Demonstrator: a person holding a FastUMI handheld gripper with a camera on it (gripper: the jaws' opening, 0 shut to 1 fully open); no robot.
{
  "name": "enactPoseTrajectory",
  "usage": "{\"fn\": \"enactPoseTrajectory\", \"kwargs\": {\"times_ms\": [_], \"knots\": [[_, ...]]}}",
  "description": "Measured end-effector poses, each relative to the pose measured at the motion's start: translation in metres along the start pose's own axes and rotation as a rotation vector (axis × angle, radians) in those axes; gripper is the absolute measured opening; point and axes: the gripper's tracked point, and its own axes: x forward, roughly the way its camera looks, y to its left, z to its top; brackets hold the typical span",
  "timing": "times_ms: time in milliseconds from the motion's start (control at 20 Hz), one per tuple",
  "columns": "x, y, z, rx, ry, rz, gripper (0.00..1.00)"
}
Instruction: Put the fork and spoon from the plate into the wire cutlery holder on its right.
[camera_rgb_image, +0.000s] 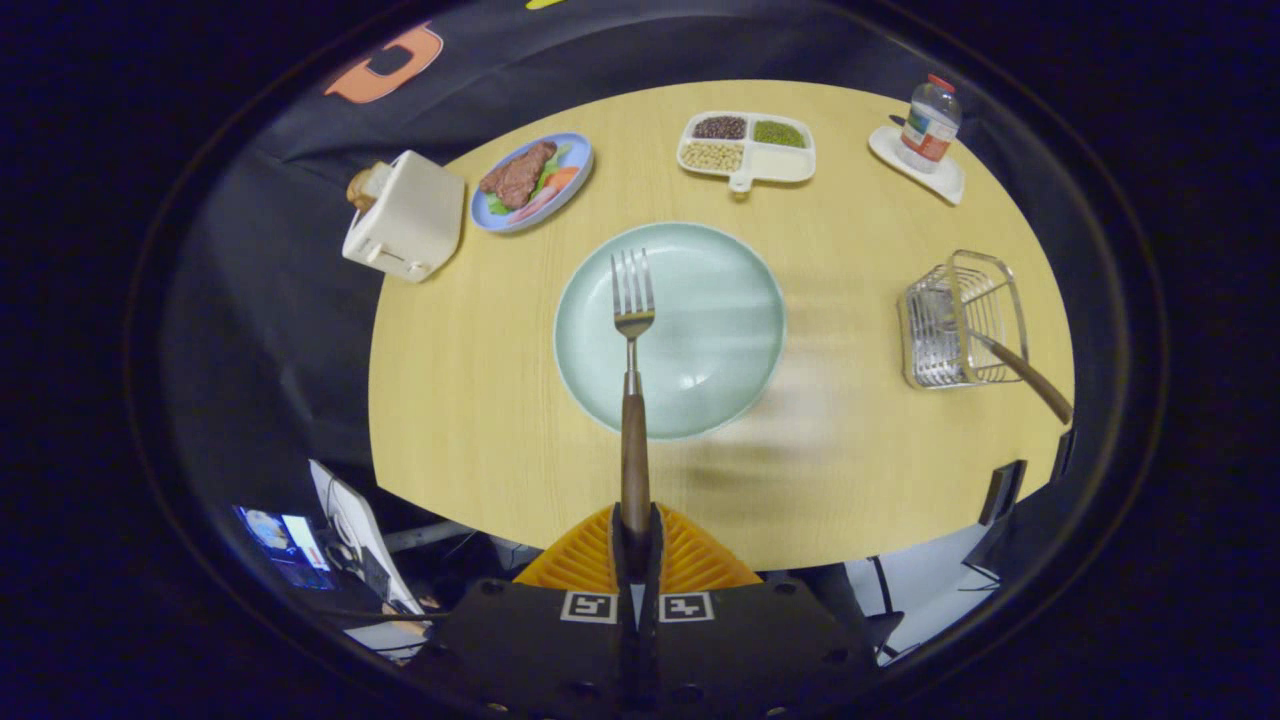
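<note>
My gripper (636, 520) is shut on the wooden handle of the fork (633, 330), which sticks straight out ahead of the orange fingers (585, 560). The fork is lifted, its tines hanging over the pale green plate (720, 330) beyond the fingers. Nothing else lies on the plate. Off to the right of the plate stands the wire cutlery holder (955, 325). A wooden-handled utensil (1030, 375), likely the spoon, leans out of it toward the table's near right edge; its head is hidden inside the wires.
On the round wooden table (470, 400), a cream toaster (405, 215) and a blue plate of food (532, 180) sit far left. A divided tray of beans (747, 150) lies beyond the plate. A water bottle (930, 125) stands on a white dish far right.
</note>
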Motion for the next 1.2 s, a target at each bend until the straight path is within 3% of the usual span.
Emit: {"fn": "enactPoseTrajectory", "kwargs": {"times_ms": [350,550,1200], "knots": [[-0.09,-0.083,0.024,0.042,-0.046,-0.031,0.01],[-0.115,-0.127,0.022,0.083,-0.035,-0.054,0.01],[-0.095,-0.205,0.012,0.24,0.113,-0.091,0.0]]}}
